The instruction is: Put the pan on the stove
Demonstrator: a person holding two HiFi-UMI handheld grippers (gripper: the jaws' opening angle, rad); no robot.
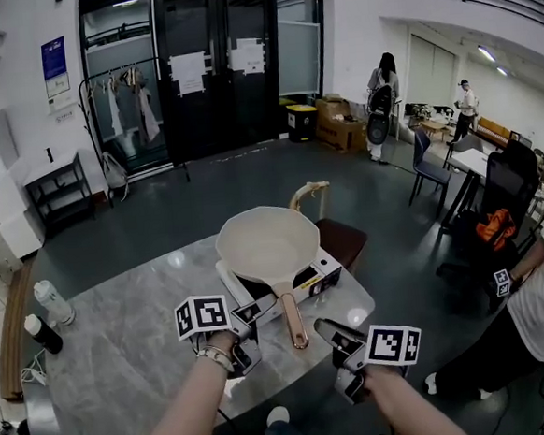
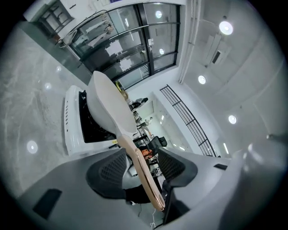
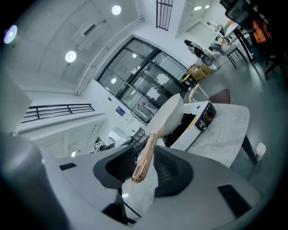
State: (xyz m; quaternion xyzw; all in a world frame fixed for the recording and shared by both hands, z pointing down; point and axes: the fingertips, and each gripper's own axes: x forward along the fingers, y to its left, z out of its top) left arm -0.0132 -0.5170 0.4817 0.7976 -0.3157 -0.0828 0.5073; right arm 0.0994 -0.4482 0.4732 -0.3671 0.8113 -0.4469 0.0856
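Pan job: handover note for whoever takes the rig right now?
Left tongs: open, gripping nothing, beside the handle.
Right tongs: open, gripping nothing, near the handle's end.
Pan: sits on the stove on the table, handle pointing back toward the person.
Done: the pan looks placed.
Left: probably just draw both tongs clear.

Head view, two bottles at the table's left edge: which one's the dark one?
The nearer bottle, lower in the head view: dark body with a white cap. The farther bottle is pale all over.
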